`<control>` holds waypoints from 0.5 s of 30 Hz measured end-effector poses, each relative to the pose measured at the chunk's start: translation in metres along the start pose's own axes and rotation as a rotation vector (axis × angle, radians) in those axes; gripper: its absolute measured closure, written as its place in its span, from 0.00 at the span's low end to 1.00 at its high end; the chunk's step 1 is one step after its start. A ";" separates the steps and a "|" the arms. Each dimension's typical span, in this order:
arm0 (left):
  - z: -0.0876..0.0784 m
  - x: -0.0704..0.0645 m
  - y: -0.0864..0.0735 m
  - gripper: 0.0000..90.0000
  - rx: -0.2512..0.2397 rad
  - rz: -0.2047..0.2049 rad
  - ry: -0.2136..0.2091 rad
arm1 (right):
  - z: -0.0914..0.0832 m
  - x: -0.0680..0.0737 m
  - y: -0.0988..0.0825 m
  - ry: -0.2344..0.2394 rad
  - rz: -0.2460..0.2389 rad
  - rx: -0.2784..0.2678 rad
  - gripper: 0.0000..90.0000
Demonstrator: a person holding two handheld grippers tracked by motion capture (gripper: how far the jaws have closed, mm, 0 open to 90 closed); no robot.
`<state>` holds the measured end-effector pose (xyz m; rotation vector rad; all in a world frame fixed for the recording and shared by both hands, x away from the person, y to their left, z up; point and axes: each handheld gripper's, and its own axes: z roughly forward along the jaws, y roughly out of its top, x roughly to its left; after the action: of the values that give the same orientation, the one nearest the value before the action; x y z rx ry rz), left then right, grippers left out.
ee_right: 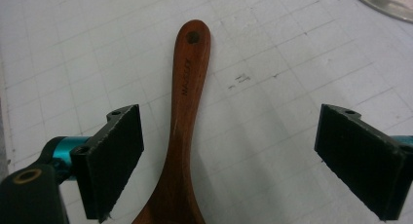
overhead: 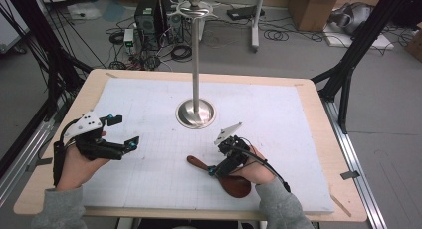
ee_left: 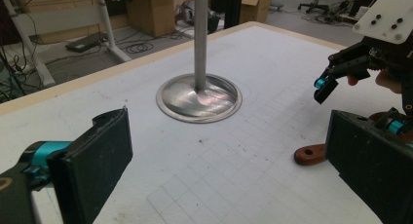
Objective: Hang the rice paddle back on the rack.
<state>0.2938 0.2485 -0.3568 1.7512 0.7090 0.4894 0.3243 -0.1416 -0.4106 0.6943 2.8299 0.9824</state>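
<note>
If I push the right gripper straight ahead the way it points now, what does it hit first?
Probably the wooden spoon: its handle runs between the open jaws of the right gripper, so they would straddle it and meet the white mat beneath. Depth is unclear.

Open mat (overhead: 149,189) around metal stand (overhead: 196,113)

A steel stand (overhead: 196,112) rises from the white mat (overhead: 149,94) on the counter (overhead: 318,114), beyond both grippers (boxes (overhead: 311,7) and cables (overhead: 181,52) farther off).

Light: even, bright, overhead; soft shadows on the tabletop (overhead: 149,104).
Glare: sheen on the steel stand base (ee_left: 198,98).
Focus: near tongs slightly soft; grain throughout.
</note>
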 end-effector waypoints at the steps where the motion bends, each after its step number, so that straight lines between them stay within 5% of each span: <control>1: 0.000 0.000 0.000 0.05 0.000 0.000 0.001 | 0.001 0.000 0.000 -0.001 -0.003 0.003 0.10; 15: 0.002 0.000 -0.001 0.05 0.007 -0.002 -0.006 | 0.009 0.007 0.000 0.015 -0.032 0.057 0.17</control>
<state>0.2950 0.2478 -0.3582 1.7576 0.7088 0.4812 0.3199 -0.1334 -0.4177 0.6474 2.8823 0.9095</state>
